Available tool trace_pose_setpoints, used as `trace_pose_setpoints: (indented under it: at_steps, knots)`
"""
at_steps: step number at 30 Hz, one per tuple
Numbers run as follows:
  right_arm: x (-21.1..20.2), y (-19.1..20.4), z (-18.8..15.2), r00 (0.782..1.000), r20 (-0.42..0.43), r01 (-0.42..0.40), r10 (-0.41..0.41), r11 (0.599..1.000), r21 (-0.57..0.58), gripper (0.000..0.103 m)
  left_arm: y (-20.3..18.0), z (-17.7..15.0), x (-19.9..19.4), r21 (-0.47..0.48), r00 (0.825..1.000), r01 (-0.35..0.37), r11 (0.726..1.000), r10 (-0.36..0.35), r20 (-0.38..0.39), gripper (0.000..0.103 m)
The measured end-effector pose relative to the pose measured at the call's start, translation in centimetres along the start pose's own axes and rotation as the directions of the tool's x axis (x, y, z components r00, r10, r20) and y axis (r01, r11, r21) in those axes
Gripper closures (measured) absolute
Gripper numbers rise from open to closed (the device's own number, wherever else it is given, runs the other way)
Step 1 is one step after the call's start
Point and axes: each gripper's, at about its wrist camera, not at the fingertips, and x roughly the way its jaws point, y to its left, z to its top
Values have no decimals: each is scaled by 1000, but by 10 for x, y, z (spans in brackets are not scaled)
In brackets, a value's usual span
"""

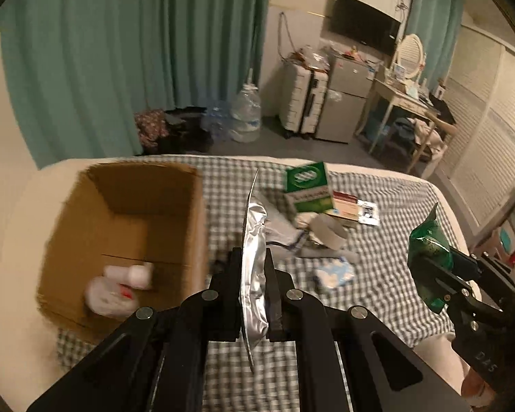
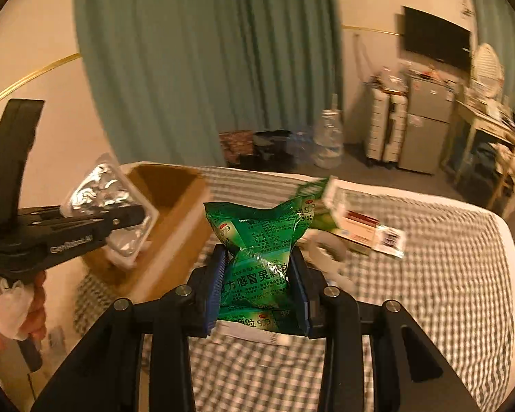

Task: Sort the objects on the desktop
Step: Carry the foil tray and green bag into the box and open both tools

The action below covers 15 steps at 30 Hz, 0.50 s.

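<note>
My left gripper (image 1: pixel 253 274) is shut on a flat silver foil blister pack (image 1: pixel 254 240), held edge-on above the checked bedspread; from the right wrist view the same foil pack (image 2: pixel 103 199) hangs in the left gripper (image 2: pixel 134 216) over the cardboard box (image 2: pixel 175 206). My right gripper (image 2: pixel 257 274) is shut on a crumpled green medicine sachet (image 2: pixel 257 240); seen from the left wrist, that green sachet (image 1: pixel 429 240) sits at the far right in the right gripper (image 1: pixel 432 264). The open cardboard box (image 1: pixel 127 206) stands to the left and holds white bottles (image 1: pixel 120 285).
A green-and-white medicine box (image 1: pixel 309 189), a red-and-white carton (image 1: pixel 346 206), a tape roll (image 1: pixel 329 230) and a blue-white packet (image 1: pixel 336 273) lie on the checked bedspread (image 1: pixel 388 274). Beyond the bed are teal curtains, water jugs, a suitcase, a small fridge and a dressing table.
</note>
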Motion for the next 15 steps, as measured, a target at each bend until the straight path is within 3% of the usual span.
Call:
trace_pose_setpoints:
  at_steps: [7,15]
  knots:
    - [32,65,26,989,-33,-143,141,989,-47,68,59,2,-9,-48,997,-75,996,76,16,94]
    - [106,118,38,965,-138,-230,223,972,-42,68,127,-15,24,-122,993,-120,985,116,-36,94]
